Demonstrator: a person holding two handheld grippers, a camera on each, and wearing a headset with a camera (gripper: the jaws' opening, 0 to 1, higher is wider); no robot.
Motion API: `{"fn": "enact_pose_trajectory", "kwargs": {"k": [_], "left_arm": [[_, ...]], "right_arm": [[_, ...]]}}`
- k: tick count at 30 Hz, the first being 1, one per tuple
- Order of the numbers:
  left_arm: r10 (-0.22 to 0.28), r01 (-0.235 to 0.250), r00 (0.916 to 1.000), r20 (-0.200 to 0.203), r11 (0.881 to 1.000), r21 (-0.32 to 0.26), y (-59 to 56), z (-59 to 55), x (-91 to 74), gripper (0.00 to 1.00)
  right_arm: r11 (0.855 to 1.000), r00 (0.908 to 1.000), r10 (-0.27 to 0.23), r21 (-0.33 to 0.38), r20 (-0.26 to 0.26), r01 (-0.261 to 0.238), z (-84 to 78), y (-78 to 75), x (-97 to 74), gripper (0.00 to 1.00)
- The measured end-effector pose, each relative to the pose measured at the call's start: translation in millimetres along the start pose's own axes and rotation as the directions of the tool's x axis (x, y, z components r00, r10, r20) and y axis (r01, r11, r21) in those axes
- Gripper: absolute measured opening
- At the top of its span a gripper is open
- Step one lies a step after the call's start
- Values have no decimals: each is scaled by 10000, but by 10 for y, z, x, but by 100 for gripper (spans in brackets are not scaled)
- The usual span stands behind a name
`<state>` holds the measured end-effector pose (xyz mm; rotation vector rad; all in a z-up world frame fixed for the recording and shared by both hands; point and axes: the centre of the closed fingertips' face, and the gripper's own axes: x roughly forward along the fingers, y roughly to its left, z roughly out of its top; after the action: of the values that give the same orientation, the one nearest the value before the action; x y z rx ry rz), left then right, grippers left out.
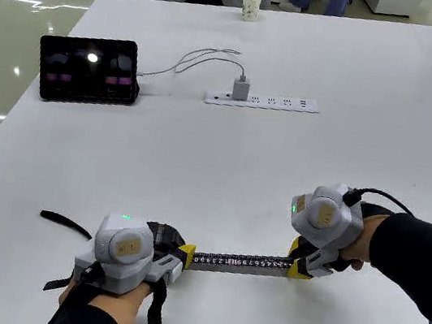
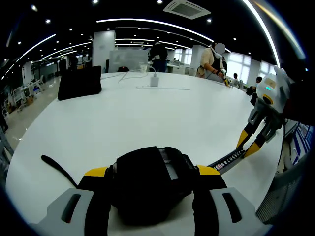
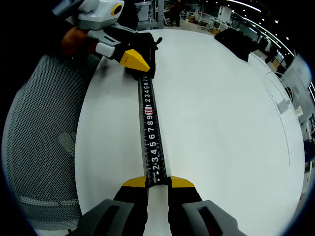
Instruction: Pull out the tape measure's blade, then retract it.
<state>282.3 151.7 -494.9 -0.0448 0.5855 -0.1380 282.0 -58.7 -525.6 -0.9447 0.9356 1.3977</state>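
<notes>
A black tape measure case [image 2: 150, 182] sits on the white table, clamped between my left gripper's [image 2: 150, 172] yellow-tipped jaws. In the head view the left gripper [image 1: 176, 256] is near the front edge, with the case [image 1: 164, 238] partly hidden under it. The numbered blade [image 1: 240, 260] runs rightward from the case, flat along the table. My right gripper [image 1: 296, 267] is shut on the blade's end. In the right gripper view the blade [image 3: 149, 128] stretches from between the jaws [image 3: 157, 181] to the case [image 3: 146, 54]. A black wrist strap [image 1: 65, 223] trails left of the case.
A dark tablet [image 1: 88, 68] stands at the back left. A white power strip [image 1: 262, 100] with a plugged charger [image 1: 241, 89] and cable lies mid-table. A paper cup [image 1: 251, 5] stands at the far edge. A mesh chair [image 3: 39, 147] sits beside the table's front edge.
</notes>
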Motion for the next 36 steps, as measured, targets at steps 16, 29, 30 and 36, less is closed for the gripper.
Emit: {"fn": "enact_pose_trajectory", "kwargs": {"k": [16, 29, 30, 36], "left_arm": [[4, -4, 10000, -3, 10000, 2, 1, 6, -3, 63], [-3, 3, 10000, 12, 10000, 5, 5, 8, -9, 63], [-2, 2, 10000, 9, 10000, 5, 5, 7, -10, 63], [-4, 4, 10000, 12, 10000, 9, 6, 8, -9, 63]], "right_arm": [[10000, 10000, 11, -92, 51, -10, 64, 7, 22, 11], [9999, 10000, 19, -130, 25, -19, 127, 28, 38, 11], [9999, 10000, 13, -115, 39, -13, 131, 29, 39, 11], [10000, 10000, -7, -33, 87, 7, 160, 22, 48, 11]]}}
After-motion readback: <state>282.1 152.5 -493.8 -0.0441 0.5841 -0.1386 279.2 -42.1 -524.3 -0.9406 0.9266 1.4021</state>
